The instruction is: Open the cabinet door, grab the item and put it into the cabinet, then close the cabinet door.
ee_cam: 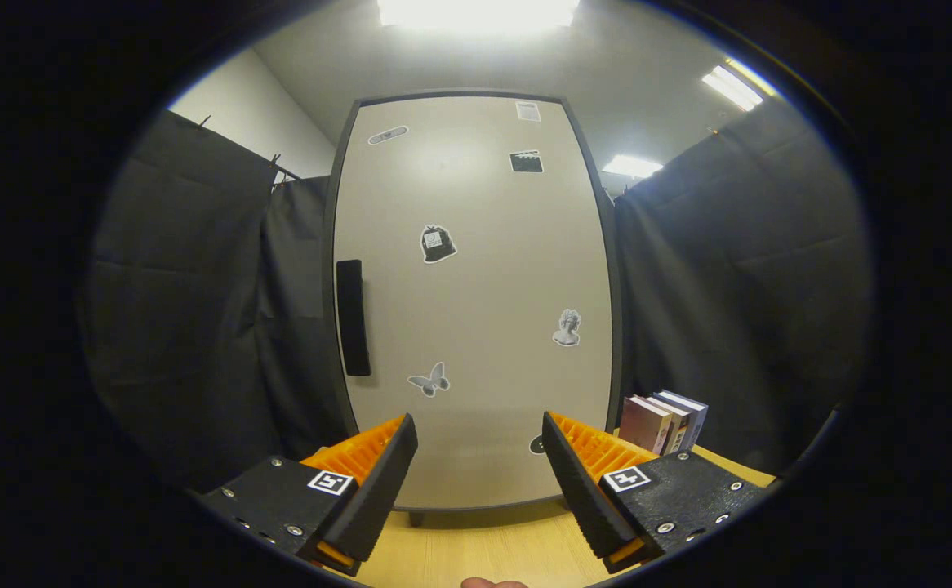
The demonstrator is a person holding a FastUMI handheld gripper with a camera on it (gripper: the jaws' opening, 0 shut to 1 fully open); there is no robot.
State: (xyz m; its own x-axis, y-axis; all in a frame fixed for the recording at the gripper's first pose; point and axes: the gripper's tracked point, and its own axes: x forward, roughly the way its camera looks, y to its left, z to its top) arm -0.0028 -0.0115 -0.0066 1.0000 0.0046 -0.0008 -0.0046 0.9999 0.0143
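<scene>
Handle: a dark vertical handle (353, 317) sits on the left edge of the cabinet door (476, 245), which is shut and stuck with small decals, a butterfly and a bust among them.
Tongs: the tongs (480, 441) stand wide apart with nothing between them, facing the lower door from a little way off, above the wooden bench (484, 547).
Item: a short row of upright books (662, 421) stands on the bench just right of the cabinet, beyond the right finger.
Stage: by my reading, the door-opening step has not begun.
Risk: the handle lies left of the tongs' line, so a straight approach would likely meet bare door. A shallow hold could slip off during the pull. A wide swing right could topple the books.
</scene>
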